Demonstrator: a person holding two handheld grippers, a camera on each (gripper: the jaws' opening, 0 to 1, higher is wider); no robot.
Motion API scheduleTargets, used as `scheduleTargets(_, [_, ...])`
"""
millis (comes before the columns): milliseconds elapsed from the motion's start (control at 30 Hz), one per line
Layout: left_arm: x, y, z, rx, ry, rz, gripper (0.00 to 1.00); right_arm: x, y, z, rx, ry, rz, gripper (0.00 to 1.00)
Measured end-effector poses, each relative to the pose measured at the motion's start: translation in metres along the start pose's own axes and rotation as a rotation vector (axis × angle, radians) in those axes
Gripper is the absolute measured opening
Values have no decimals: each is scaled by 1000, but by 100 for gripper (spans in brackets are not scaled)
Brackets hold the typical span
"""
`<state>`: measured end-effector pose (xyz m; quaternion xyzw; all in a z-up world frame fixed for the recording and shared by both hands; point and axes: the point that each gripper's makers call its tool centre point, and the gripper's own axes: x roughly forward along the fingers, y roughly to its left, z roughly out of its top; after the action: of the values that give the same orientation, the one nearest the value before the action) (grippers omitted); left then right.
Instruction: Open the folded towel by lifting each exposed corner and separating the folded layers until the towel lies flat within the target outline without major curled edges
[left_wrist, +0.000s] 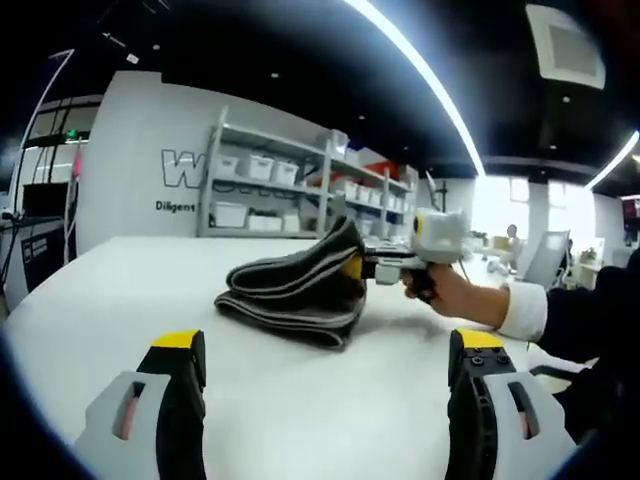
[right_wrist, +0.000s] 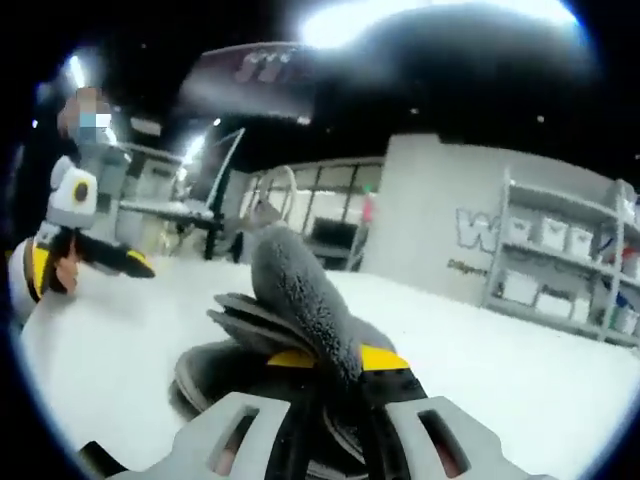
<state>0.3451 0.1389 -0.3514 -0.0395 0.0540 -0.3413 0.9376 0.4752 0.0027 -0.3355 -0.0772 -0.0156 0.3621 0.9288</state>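
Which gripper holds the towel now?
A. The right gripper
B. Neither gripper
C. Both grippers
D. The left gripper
A: the right gripper has its jaws closed on a raised fold of the towel, while the left gripper is open over the bare table, apart from the towel.

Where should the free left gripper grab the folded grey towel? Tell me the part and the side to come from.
Probably the near folded edge of the grey striped fabric towel, approached low from the left gripper's own side. The stacked layers lie exposed there on the white table, while the right gripper pinches a raised fold at the opposite end.
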Motion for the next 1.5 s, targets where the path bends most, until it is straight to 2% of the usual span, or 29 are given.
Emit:
scheduleTargets(33, [0,0,0,0,0,0,100,0,-1,0,10,-3,-1,6])
scheduleTargets(133, [0,1,2,6,-7,3,100,-3,-9,0,164,-31,4,6])
scheduleTargets(267, [-1,2,1,20,3,7,100,-6,-20,-1,251,-48,-9,6])
scheduleTargets(600, [-4,3,3,8,-9,11,100,-8,-30,-1,292,-57,-34,7])
scheduleTargets(667, [-5,-1,2,7,-12,11,100,-9,-33,-2,304,-60,-40,7])
scheduleTargets(1067, [-4,3,0,9,1,11,100,-15,-55,-8,372,-68,-111,7])
scheduleTargets(1300, [-4,3,0,8,1,10,100,-20,-70,-18,507,-71,-153,7])
scheduleTargets(1500, [-4,3,-1,10,7,11,100,-27,-83,-26,566,-69,-192,7])
